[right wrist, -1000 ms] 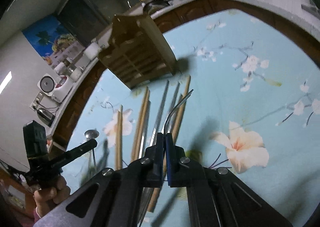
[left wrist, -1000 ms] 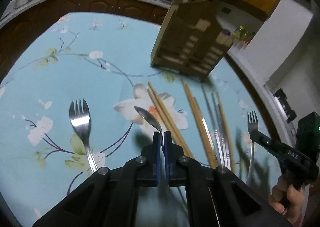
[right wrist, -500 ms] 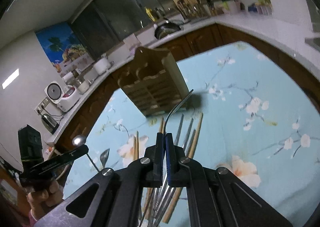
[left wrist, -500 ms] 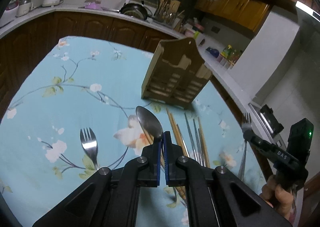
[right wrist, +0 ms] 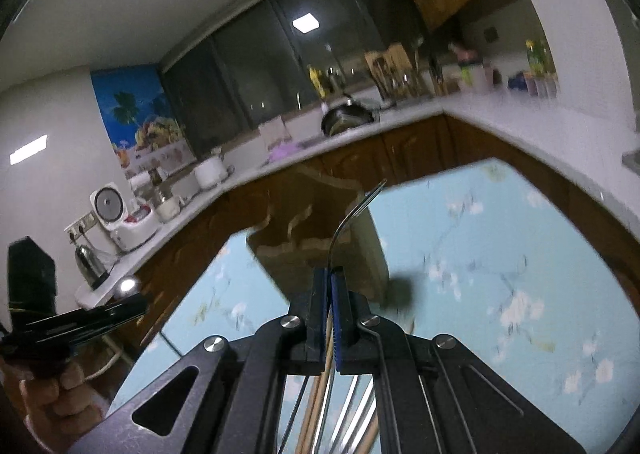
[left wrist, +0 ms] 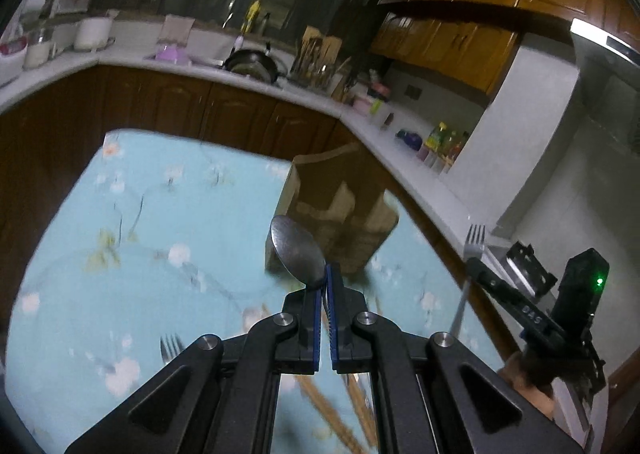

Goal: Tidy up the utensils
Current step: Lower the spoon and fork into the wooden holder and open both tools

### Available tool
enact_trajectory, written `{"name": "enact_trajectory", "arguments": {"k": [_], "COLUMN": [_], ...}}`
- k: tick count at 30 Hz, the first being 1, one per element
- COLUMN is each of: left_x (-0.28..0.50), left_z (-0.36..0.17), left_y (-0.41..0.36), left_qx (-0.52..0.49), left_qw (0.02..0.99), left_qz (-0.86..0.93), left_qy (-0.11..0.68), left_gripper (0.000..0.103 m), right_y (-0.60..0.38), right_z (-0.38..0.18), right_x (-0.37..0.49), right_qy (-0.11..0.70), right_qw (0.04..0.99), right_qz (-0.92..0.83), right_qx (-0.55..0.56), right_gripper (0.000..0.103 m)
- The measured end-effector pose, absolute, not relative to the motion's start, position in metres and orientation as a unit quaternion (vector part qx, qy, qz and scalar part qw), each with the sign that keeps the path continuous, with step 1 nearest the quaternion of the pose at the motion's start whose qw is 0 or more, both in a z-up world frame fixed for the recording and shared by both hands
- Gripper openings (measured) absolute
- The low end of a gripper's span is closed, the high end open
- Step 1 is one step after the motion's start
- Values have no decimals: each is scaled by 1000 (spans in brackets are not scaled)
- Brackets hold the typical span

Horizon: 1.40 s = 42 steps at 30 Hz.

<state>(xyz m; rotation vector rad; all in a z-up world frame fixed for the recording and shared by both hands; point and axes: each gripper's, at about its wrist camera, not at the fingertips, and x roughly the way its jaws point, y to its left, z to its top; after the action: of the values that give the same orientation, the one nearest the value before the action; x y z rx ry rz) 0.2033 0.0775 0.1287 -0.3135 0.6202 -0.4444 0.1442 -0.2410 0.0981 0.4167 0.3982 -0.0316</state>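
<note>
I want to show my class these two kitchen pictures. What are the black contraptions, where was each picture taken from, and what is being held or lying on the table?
There is no robot: a person holds a black handheld gripper in each hand, each with a wide-angle camera looking along its jaws. In the left camera's picture, the left gripper has its jaws shut on a spoon. In the right camera's picture, the right gripper has its jaws shut on a fork. Ahead stands a wooden utensil holder on a blue flowered tablecloth. Another fork and chopsticks lie there.
</note>
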Motion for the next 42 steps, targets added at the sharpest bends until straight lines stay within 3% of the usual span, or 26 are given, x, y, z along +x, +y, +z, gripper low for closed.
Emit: {"name": "enact_trajectory", "arguments": {"k": [11,17,26,42], "left_x": [278,324,348,374], "left_z": [179,158,111,106], "left_y": [55,38,-9,1], "left_qx": [-125,-112,-88,-67], "left_qw": [950,959,955,937], "left_qz": [-189,-161,-151,-182], "left_qy": [213,203,239,292], "left_gripper": [1,1,1,1], "right_y": [-230,-223,-205,-236], "right_z": [128,112,73,64], "right_x": [228,270,282,270], "right_qy": [74,53,96,207], "right_qw": [990,991,992,975], "right_qz": [-73,-113,-79,5], "right_qx": [94,38,3,75], "right_gripper": [2,2,2,2]}}
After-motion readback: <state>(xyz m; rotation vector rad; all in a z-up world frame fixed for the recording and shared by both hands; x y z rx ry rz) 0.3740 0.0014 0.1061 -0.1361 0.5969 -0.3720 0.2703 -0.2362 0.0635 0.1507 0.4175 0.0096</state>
